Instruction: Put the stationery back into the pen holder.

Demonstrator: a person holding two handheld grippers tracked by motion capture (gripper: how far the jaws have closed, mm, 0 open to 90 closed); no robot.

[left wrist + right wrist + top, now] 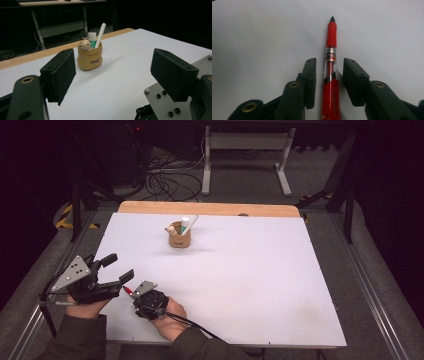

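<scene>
A red pen (331,37) with a black tip lies flat on the white table (250,285), near the front left. My right gripper (329,62) points down over it, one jaw on each side of the barrel. A thin gap shows on both sides, so the pads do not press on the pen. In the high view the pen's (129,290) tip pokes out from under the right gripper (136,293). Just to the left, my left gripper (121,266) is held wide open with nothing between its jaws. It faces a tan pen holder (89,58) with a small bear figure, a white stick and a green-capped tube.
The pen holder (179,240) stands toward the far middle of the table, short of a wooden strip (210,208) along the far edge. Beyond it the floor has tangled cables (165,182) and a white stand (245,155). Metal rails (372,295) run along both sides.
</scene>
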